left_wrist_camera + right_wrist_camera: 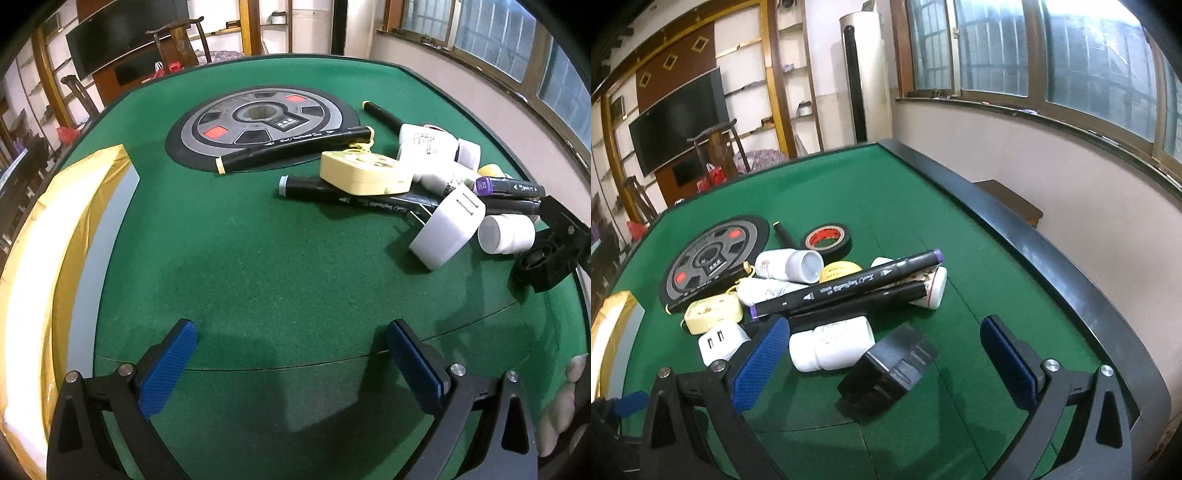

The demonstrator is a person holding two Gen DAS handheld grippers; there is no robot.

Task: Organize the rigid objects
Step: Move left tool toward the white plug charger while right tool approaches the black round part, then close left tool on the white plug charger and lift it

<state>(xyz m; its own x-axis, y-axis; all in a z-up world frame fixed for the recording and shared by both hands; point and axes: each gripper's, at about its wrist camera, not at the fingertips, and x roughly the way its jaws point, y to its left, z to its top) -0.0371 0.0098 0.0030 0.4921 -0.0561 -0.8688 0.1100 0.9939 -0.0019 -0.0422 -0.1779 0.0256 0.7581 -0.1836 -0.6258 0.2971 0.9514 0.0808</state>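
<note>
Currently the right gripper [882, 354], fingers spread and empty, is nearer the pile: the black block [888, 373] lies between its fingers, long axis near-left to far-right, while the open left gripper [290, 356] faces bare surface [258, 258].

Green felt table top [258, 258]: matt, napped cloth. Black marker pens [846, 288]: smooth, glossy plastic. White pill bottle [834, 343]: smooth plastic with a paper label. Black tape roll [827, 240]: glossy. Blue gripper pads [170, 369]: rough, finely textured. Gold-edged box [55, 240]: shiny foil finish.
</note>
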